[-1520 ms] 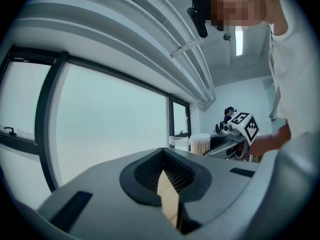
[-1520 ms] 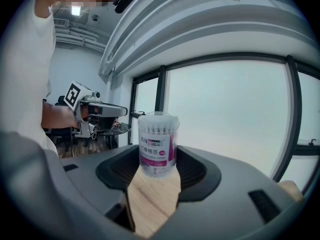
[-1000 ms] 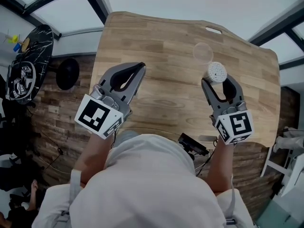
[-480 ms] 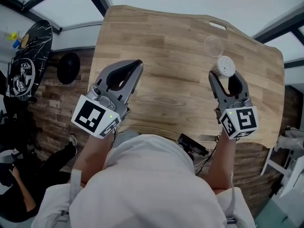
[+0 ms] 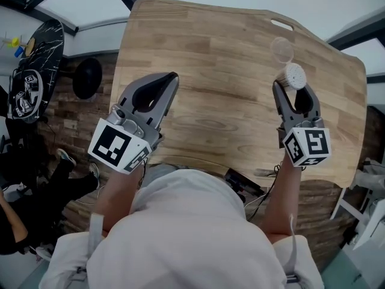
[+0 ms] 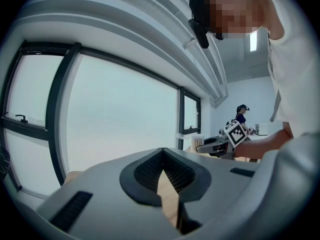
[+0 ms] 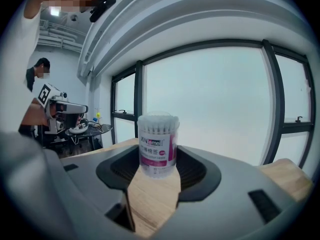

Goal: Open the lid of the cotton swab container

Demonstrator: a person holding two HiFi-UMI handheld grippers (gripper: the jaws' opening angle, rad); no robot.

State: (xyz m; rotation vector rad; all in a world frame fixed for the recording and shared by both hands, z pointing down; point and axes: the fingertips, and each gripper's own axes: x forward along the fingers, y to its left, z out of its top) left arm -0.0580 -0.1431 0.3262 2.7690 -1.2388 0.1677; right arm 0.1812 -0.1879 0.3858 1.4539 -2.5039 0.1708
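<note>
Judging by clear lid point(image 5: 281, 50) lying on table point(image 5: 198, 59) just beyond cotton swab container point(image 5: 295, 76), looked done. Had container clamped in right gripper point(image 5: 295, 84), far right; left gripper point(image 5: 174, 76) shut, empty.

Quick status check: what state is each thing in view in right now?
cotton swab container: upright, open, swab tips showing.
lid: off, lying on the table beside the container.
left gripper: shut, empty.
right gripper: shut on the cotton swab container.
</note>
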